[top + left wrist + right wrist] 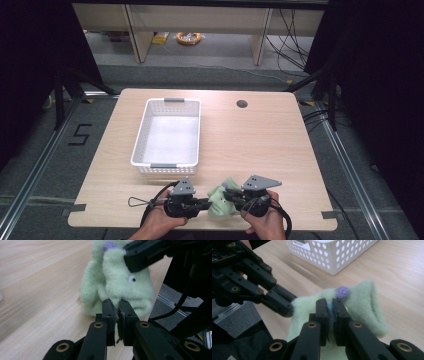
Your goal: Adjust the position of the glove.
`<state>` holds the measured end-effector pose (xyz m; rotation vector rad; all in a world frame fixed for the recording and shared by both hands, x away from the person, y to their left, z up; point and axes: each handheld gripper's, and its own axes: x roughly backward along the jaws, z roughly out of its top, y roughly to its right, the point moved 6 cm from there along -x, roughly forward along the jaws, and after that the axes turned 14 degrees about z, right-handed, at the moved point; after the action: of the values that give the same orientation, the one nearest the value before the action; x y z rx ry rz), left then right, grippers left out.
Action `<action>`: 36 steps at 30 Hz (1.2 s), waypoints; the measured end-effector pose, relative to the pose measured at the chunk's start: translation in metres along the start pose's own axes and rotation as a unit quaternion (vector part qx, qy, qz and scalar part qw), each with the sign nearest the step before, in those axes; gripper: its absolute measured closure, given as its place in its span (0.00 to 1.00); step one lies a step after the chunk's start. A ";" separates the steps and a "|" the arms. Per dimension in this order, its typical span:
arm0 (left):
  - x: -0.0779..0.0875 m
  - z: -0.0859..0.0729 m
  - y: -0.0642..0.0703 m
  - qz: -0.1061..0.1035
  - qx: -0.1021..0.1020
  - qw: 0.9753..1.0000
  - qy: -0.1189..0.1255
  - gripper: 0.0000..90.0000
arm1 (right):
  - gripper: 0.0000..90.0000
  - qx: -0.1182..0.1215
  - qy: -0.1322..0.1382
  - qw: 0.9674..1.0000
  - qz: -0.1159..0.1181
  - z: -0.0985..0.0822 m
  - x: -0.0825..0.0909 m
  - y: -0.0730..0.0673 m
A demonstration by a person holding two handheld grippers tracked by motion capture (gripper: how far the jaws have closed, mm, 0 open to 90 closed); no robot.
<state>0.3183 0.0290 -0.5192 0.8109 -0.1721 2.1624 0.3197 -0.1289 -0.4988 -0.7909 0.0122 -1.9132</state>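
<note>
A pale green plush toy point(221, 199) with a purple spot and a stitched eye lies near the table's front edge, between my two grippers. My left gripper point(206, 203) comes at it from the left, and its jaws point(116, 305) are shut on a fold of the green fleece point(117, 277). My right gripper point(231, 197) comes from the right and is shut on the toy's upper edge point(330, 304), just beside the purple spot point(342, 292). The two grippers' tips are close together on the toy. A hand holds each gripper at the bottom edge of the high view.
A white perforated basket point(142, 135) stands empty on the left middle of the wooden table point(260, 145), just beyond the toy. A round cable hole point(242, 104) sits at the back right. The front edge is right under the hands.
</note>
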 end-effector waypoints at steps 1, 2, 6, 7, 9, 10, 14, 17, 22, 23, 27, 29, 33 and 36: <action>0.000 0.000 0.001 0.007 0.013 1.000 0.001 0.94 | 0.94 -0.016 -0.002 1.000 0.008 -0.003 0.000 -0.004; 0.000 0.000 -0.003 0.009 -0.006 1.000 -0.002 0.94 | 0.94 -0.006 0.002 1.000 0.009 -0.004 -0.001 -0.003; -0.001 0.001 -0.004 0.011 0.002 1.000 0.004 0.94 | 0.93 -0.021 0.002 1.000 0.004 -0.012 -0.002 -0.007; -0.001 0.001 -0.005 0.013 0.004 1.000 0.000 0.94 | 0.93 -0.032 0.007 0.999 0.010 -0.013 -0.003 -0.009; -0.001 0.002 -0.007 0.008 0.003 1.000 -0.003 0.94 | 0.93 -0.021 0.001 1.000 0.009 -0.015 -0.002 -0.009; -0.001 0.001 -0.007 0.009 0.010 1.000 -0.007 0.94 | 0.94 -0.021 0.004 1.000 0.007 -0.017 -0.003 -0.010; -0.004 0.002 -0.009 0.009 0.008 1.000 0.000 0.94 | 0.93 -0.030 -0.002 1.000 0.002 -0.021 -0.003 -0.011; -0.005 0.001 -0.010 0.004 0.020 1.000 -0.006 0.94 | 0.92 -0.024 -0.013 1.000 0.000 -0.024 -0.004 -0.007; -0.008 -0.001 -0.013 0.008 0.014 1.000 -0.012 0.93 | 0.84 -0.028 -0.020 0.999 -0.001 -0.026 -0.003 -0.002; -0.008 -0.002 -0.014 0.013 0.010 1.000 -0.015 0.93 | 0.84 -0.027 -0.016 0.999 -0.001 -0.025 -0.002 0.000; -0.009 -0.002 -0.013 0.009 0.016 1.000 -0.015 0.93 | 0.82 -0.015 -0.011 1.000 -0.012 -0.022 0.008 0.006; -0.009 -0.002 -0.014 0.008 0.019 1.000 -0.013 0.93 | 0.82 -0.008 -0.012 1.000 -0.025 -0.022 0.014 0.010; -0.010 -0.002 -0.014 0.010 0.020 1.000 -0.014 0.92 | 0.81 -0.018 -0.007 0.999 -0.041 -0.026 0.026 0.017; -0.011 -0.002 -0.014 0.007 0.023 1.000 -0.011 0.92 | 0.80 -0.023 -0.022 0.998 -0.052 -0.032 0.032 0.021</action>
<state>0.3320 0.0323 -0.5294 0.8622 -0.1412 2.1778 0.3114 -0.1755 -0.5147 -0.8783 -0.0117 -1.9987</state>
